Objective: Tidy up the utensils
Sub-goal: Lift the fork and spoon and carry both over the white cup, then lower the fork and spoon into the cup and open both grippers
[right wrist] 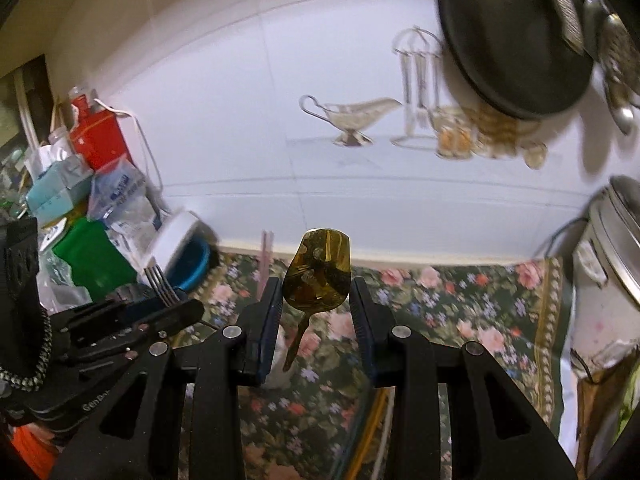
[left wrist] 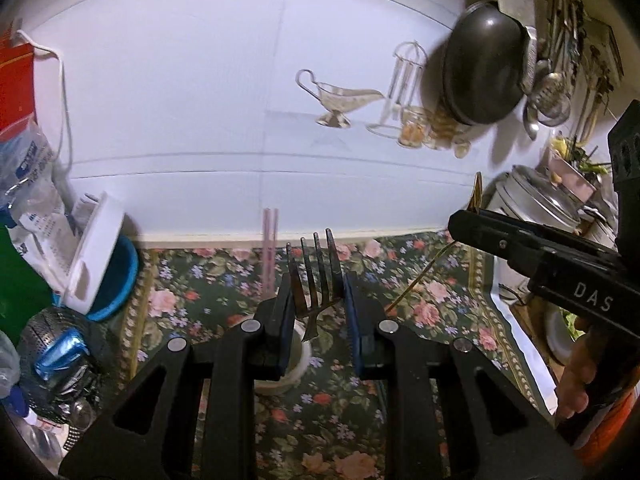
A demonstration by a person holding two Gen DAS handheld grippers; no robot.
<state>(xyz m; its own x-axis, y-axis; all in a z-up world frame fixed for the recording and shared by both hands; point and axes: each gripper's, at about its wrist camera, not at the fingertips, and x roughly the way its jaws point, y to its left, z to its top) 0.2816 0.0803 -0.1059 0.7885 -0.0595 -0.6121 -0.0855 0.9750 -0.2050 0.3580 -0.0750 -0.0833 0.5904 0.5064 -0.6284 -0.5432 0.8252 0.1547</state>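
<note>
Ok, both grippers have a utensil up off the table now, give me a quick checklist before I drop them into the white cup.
1. Left gripper grips the fork: ok, tines up between the pads.
2. Right gripper grips the gold spoon: ok, bowl up, handle hanging below.
3. Both utensils clear of the floral tablecloth: ok, both are held above it.
4. White cup upright with its mouth free: cannot tell, the left gripper hides most of it.
5. Pink chopsticks standing in the cup: cannot tell, their lower ends are hidden.
6. Grippers apart from each other: ok, side by side, not touching.
</note>
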